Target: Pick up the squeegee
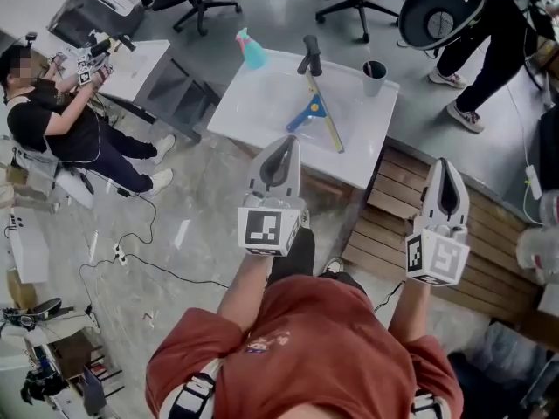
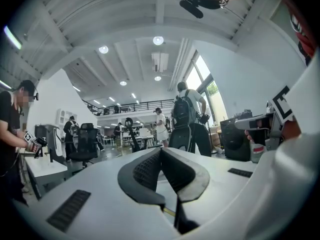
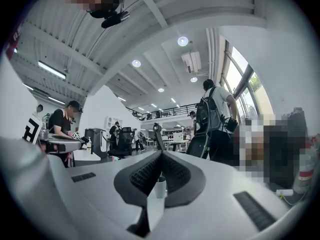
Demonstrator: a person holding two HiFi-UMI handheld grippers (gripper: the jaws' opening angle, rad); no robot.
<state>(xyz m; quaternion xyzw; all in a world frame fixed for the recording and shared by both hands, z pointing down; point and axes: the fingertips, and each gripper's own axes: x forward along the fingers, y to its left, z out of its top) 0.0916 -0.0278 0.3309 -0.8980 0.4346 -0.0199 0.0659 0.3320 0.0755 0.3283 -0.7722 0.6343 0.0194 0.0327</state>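
The squeegee (image 1: 307, 112) lies flat on the white table (image 1: 253, 103), near its middle. A long yellow bar runs away from you toward the far edge, and a blue handle comes out from it to the left side. A black upright piece (image 1: 311, 56) stands at the far end of the bar; I cannot tell if it belongs to the squeegee. A teal spray bottle (image 1: 252, 51) and a cup (image 1: 374, 77) stand at the far corners, well apart from it.

Your left gripper (image 1: 286, 141) and right gripper (image 1: 444, 164) are both in front of the near edge of the table. The fingers of each are closed together with nothing between them, so you must open one pair before you can take anything.

I judge the squeegee to be light and stiff, made of plastic, with probably a softer strip along the bar. Because it lies low and the table looks smooth, it may slide away when the fingers press on it from one side only. The long bar would swing if you hold it at one end. It is better to take the blue handle close to where it meets the bar, across its narrow width. The left gripper is the nearer one for this.
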